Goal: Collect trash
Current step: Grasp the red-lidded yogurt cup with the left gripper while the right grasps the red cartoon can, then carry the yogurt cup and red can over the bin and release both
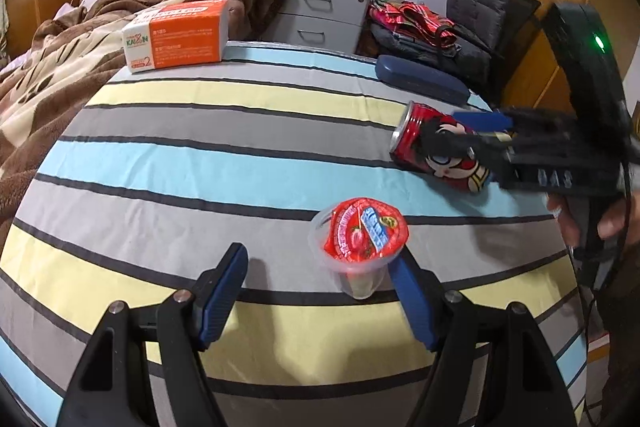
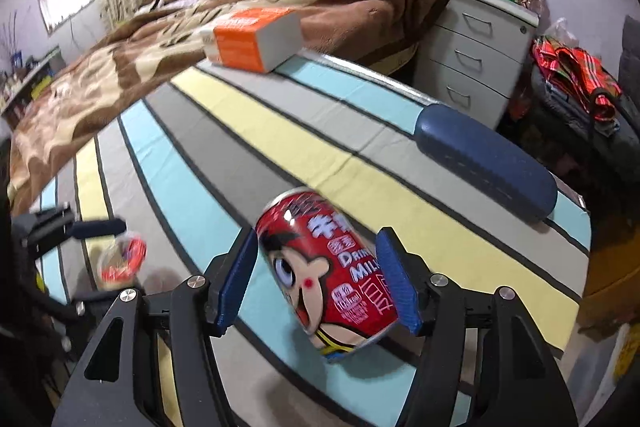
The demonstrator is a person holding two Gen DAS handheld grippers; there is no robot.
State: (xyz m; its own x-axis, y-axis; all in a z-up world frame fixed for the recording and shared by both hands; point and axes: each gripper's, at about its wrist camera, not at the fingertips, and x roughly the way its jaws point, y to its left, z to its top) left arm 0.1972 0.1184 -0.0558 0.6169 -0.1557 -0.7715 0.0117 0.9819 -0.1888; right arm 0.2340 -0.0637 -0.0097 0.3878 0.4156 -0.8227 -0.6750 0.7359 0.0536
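Red milk can, printed with a cartoon face, lies tilted on the striped table, its sides framed by the blue pads of the right claw, which sits around it, touching or nearly so. Just left of it, a clear jelly cup with a red foil lid stands between the wide-open fingers of the left claw. Farther back rest a blue glasses case and an orange tissue box.
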